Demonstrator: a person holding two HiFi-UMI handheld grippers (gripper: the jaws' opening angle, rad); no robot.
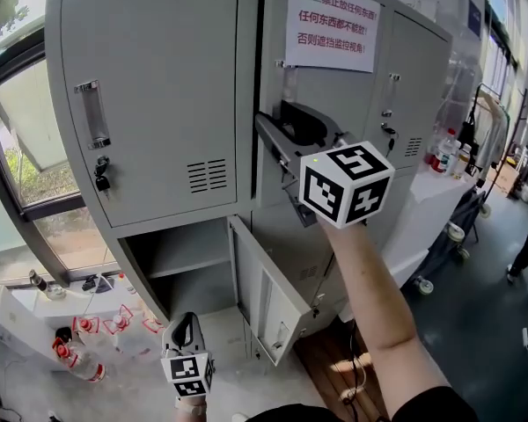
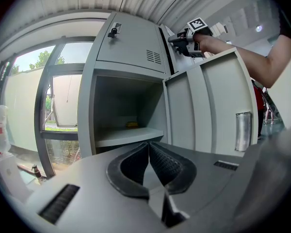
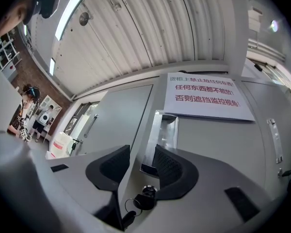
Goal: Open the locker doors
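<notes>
Up at the locker [image 1: 246, 77], on its middle upper door [image 1: 334, 95] just below a taped notice [image 1: 332, 11], the right claw [image 3: 140, 166] stands spread astride the door's left edge. One jaw sits on the front beside the handle [image 3: 164, 130] and the other round the side, with a key [image 3: 143, 201] hanging in the lock right under it. Down low, the left claw [image 2: 149, 166] is pressed together on nothing and faces the bottom-left compartment, whose door [image 1: 264, 297] already swings wide — a shelf [image 2: 128, 136] shows inside, and the door above it is shut.
</notes>
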